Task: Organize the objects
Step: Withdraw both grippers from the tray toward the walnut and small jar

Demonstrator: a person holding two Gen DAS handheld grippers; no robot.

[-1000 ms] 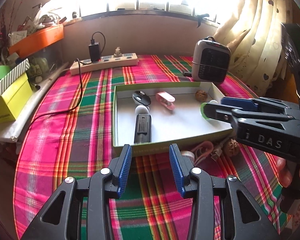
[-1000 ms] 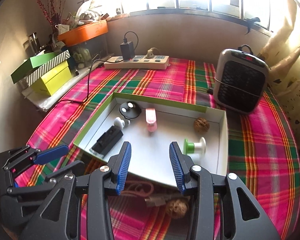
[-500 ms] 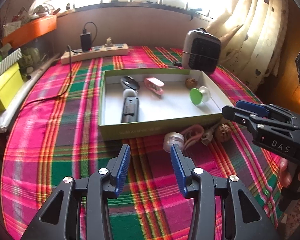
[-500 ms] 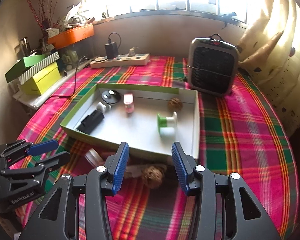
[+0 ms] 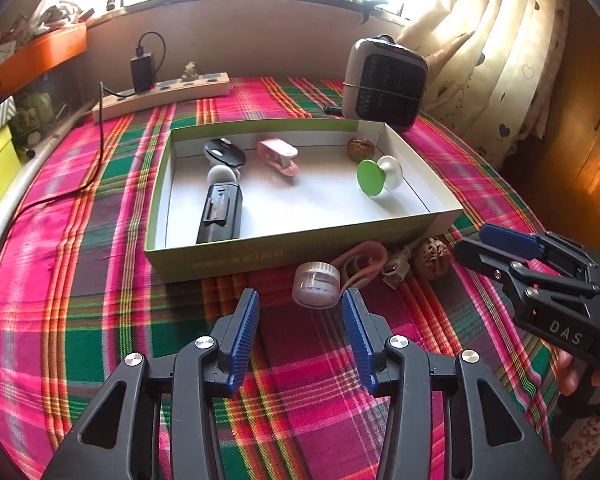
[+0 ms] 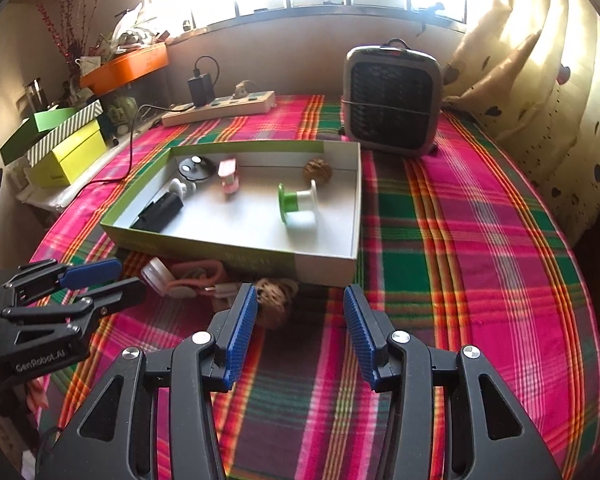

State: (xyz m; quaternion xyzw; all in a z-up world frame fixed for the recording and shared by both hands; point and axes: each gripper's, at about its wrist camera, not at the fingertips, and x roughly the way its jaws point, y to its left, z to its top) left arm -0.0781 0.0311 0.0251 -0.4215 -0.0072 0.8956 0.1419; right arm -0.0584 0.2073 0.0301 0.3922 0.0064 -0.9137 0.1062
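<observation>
While both jaws are spread and empty, the left hand-held gripper [image 5: 300,312] is held low over the plaid-covered table [image 5: 100,320], with the small clear jar [image 5: 317,285] lying on its side just ahead of the fingertips, nearer the right finger, not yet between the pads. Its jaws have just been opening further; nothing is gripped. The right hand-held gripper [image 6: 300,308] is likewise released, and its jaws have been opening slightly; the loose walnut [image 6: 274,300] is seen just ahead of its left finger, partly hidden by it, not clamped. A pink band [image 5: 362,262] and a small plug with cable [image 5: 396,270] are lying between jar and walnut, all close against the near wall of the green-edged box [image 5: 260,258]. Inside the box are seen a black device [image 5: 220,218], a white knob [image 5: 222,176], a black round item [image 5: 225,152], a pink clip [image 5: 278,156], a second walnut [image 5: 360,149] and a green-and-white spool [image 5: 378,176]. Behind the box, a heater [image 6: 392,100] and a power strip [image 6: 220,108] are placed on the table. Contact between jar and box wall cannot be told.
</observation>
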